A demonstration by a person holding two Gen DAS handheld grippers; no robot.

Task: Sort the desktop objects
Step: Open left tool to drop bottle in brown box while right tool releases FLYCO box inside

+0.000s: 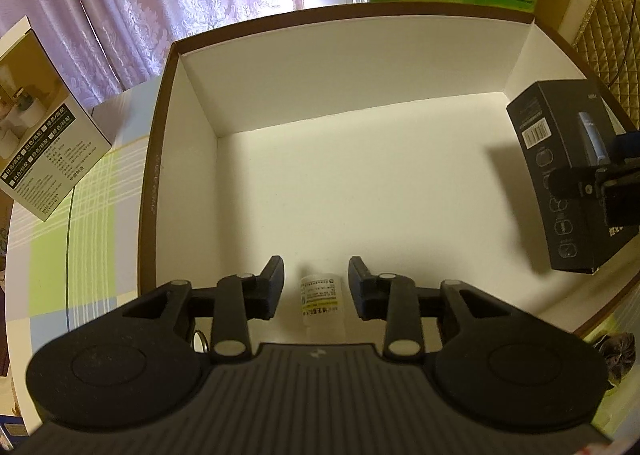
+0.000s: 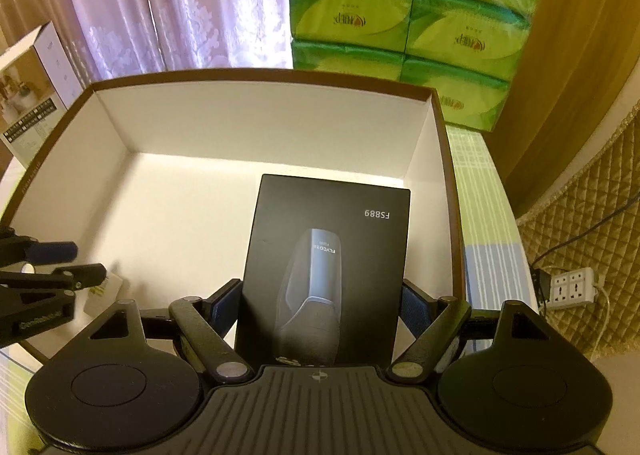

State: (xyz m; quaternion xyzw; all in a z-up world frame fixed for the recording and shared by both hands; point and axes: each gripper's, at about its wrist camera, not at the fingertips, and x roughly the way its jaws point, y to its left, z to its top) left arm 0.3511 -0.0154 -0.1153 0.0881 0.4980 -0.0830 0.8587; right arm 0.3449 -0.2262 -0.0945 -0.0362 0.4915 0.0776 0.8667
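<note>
One large open cardboard box with a brown rim and white inside (image 1: 192,103) sat on the surface under a checked green, blue and white cloth (image 1: 80,215), and everything else is placed from that box. Behind its far wall stood a stack of green plastic-wrapped tissue packs (image 2: 404,31); six faces could be counted in the right wrist view. Behind the box and to its left hung a pale lilac lace curtain (image 1: 140,7). Outside the box's left wall stood one white printed carton with a product photo (image 1: 36,123).

Inside the box, toward its right wall, one black rectangular shaver carton marked FS889 (image 2: 332,255) was held upright and appeared raised off the box floor, with a shadow beneath it in the left wrist view. The right claw (image 2: 322,305) pinched this carton by its two side faces, one blue-padded finger on each.

Near the front wall of the box, one small white bottle with a printed label and a yellow band (image 1: 322,301) lay on the box floor. The left claw (image 1: 316,287) was spread wide over it, its two fingers standing clear on either side of the bottle and touching nothing.

Outside the box's right wall, lower down past the surface's edge, one white power strip (image 2: 570,287) lay with a dark plug in it.
</note>
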